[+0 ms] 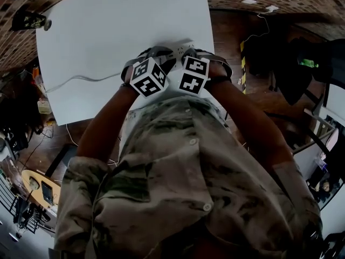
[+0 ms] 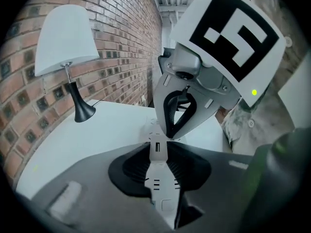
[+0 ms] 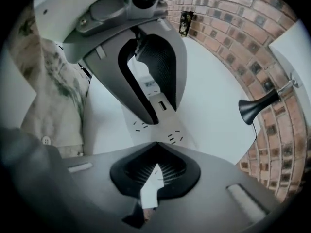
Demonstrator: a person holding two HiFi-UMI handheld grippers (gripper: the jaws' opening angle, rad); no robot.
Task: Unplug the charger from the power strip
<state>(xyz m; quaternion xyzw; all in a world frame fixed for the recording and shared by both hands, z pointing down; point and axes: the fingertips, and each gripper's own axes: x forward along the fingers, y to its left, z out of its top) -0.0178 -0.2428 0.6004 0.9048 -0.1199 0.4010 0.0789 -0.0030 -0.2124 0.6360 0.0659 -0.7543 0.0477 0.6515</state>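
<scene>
**Head view.** The strip (image 1: 182, 49) lies by the near edge of the table (image 1: 108, 26), toward its right corner. The left gripper (image 1: 161, 59) and right gripper (image 1: 190, 54) meet over it. A cable (image 1: 81, 80) trails to the left edge.

**Left gripper view.** The jaws stand narrowly apart above the strip's slotted face and grip nothing. A lamp (image 2: 65, 57) stands at the far edge.

**Right gripper view.** The jaws are drawn together tip to tip, with the tips down at the strip. The charger cannot be told apart from the strip.
</scene>
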